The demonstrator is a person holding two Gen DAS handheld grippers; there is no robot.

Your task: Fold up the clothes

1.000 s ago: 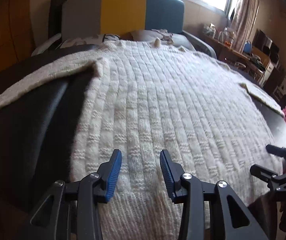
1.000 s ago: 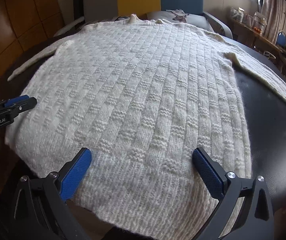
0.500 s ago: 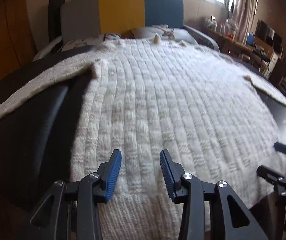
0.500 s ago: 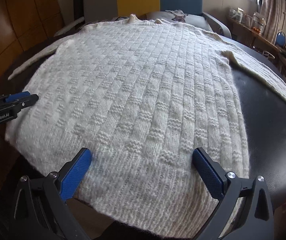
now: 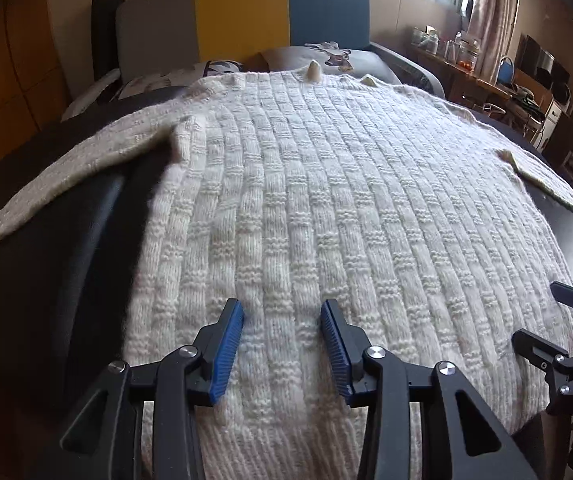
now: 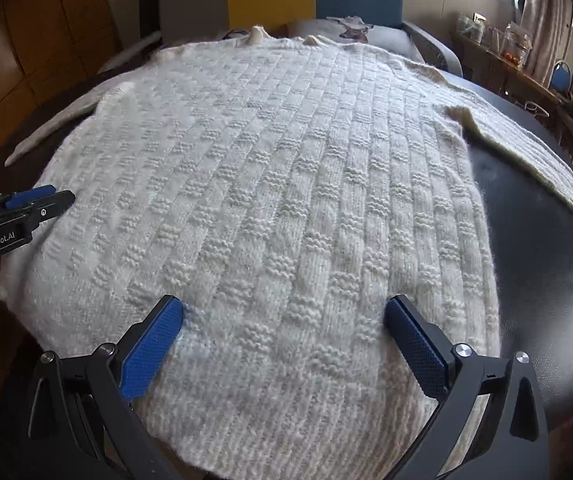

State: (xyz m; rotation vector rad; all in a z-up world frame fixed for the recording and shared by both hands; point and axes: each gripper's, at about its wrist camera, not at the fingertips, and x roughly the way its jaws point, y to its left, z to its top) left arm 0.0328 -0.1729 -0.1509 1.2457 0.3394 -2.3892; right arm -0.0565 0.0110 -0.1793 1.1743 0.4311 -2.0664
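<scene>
Slightly nearer the hem, the left gripper (image 5: pixel 282 344) is seen; both it and the right gripper (image 6: pixel 284 334) are held open, empty. Soft, floppy sweater (image 5: pixel 326 208): best pinched at the ribbed hem (image 6: pixel 286 420) corners.

I have the cream sweater (image 5: pixel 326 208) lying flat across most of the dark table (image 6: pixel 546 264), nothing upright on it, so I can pass over freely. Bare tabletop runs along the left and right, between body and sleeves. At the far edge, the colour-block sofa (image 5: pixel 242 12) closes things off.
</scene>
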